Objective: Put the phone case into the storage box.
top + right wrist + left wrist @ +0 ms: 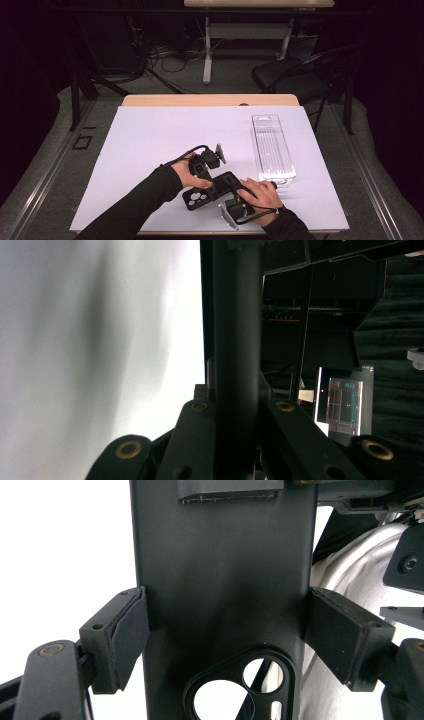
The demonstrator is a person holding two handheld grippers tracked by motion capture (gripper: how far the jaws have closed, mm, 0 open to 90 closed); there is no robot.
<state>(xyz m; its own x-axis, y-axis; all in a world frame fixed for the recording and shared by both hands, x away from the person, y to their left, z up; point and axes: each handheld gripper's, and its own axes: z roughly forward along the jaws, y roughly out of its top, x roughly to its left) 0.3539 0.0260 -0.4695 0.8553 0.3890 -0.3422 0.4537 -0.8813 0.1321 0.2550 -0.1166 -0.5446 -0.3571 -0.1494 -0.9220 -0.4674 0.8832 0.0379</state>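
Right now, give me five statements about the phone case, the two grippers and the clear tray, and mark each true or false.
1. Both grippers hold the black phone case. True.
2. The clear tray lies to the left of the case. False: it lies to the right.
3. The left gripper has its jaws on the case's two long edges. True.
4. The case lies inside the tray. False: it is outside it, over the white sheet.
5. The case has a camera cutout. True.

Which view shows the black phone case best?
The left gripper view: the case faces the camera flat, camera cutout visible, clamped at both edges by the left hand-held gripper. The high view shows it small, partly under hands. The right gripper view sees it edge-on.
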